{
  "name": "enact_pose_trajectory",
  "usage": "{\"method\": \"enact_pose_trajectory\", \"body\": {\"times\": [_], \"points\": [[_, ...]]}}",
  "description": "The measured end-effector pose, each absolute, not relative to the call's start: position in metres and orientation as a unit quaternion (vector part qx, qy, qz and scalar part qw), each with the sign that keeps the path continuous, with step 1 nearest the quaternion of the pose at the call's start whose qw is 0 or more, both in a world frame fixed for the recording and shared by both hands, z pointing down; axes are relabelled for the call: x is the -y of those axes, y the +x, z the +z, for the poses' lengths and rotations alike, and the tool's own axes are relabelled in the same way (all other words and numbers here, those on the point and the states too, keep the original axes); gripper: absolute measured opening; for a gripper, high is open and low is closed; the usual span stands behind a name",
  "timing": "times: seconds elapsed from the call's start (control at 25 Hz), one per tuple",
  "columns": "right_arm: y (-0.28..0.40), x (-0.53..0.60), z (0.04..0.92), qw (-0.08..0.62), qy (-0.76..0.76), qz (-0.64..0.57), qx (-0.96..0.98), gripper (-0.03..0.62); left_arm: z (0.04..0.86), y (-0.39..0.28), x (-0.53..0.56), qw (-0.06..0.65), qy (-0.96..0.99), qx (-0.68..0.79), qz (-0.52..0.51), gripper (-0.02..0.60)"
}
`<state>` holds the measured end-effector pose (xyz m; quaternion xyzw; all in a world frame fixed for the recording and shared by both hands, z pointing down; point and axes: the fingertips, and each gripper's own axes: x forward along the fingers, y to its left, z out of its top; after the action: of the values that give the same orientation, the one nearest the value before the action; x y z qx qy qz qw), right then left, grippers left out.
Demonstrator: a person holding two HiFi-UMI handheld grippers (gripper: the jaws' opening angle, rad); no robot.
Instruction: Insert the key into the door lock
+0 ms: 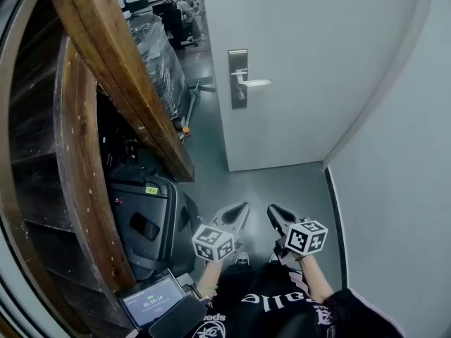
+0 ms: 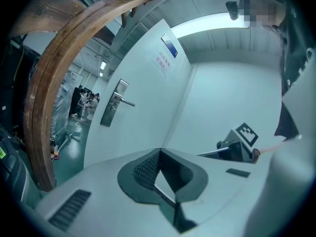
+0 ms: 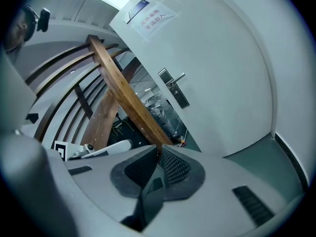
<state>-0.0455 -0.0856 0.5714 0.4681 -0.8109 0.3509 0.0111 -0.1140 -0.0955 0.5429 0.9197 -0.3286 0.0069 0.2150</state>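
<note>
Count, with the door as reference: I see one door, one lock plate and one lever handle. I also see two paper notices, two grippers and two marker cubes.

1. The door lock sits in the lock plate at the door's left edge. The lever handle projects from that plate toward the door's middle. Both notices are fixed high on the door face, above the plate.
2. The left gripper and the right gripper are held low, side by side, well apart from the door. Their jaws point toward it.
3. The two noses lean slightly toward each other with a gap between them. Each marker cube sits at the rear of its gripper, on the side away from the door.
4. Left gripper: in its own view the jaws are closed, tips touching. I can make out no key between them.
5. Right gripper: in its own view the jaws are likewise brought together at the tips, with no key discernible.
6. One curved wooden frame stands left of the door.
7. One lit screen lies far from the door, beside the left forearm.
</note>
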Motion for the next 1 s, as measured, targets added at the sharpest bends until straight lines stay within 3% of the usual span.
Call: {"method": "enact_pose_trajectory", "body": {"times": [1.0], "points": [[0.027, -0.079, 0.578, 0.026, 0.334, 0.370, 0.867, 0.041, 0.547, -0.023, -0.100, 0.225, 0.860, 0.458, 0.011, 0.005]]}}
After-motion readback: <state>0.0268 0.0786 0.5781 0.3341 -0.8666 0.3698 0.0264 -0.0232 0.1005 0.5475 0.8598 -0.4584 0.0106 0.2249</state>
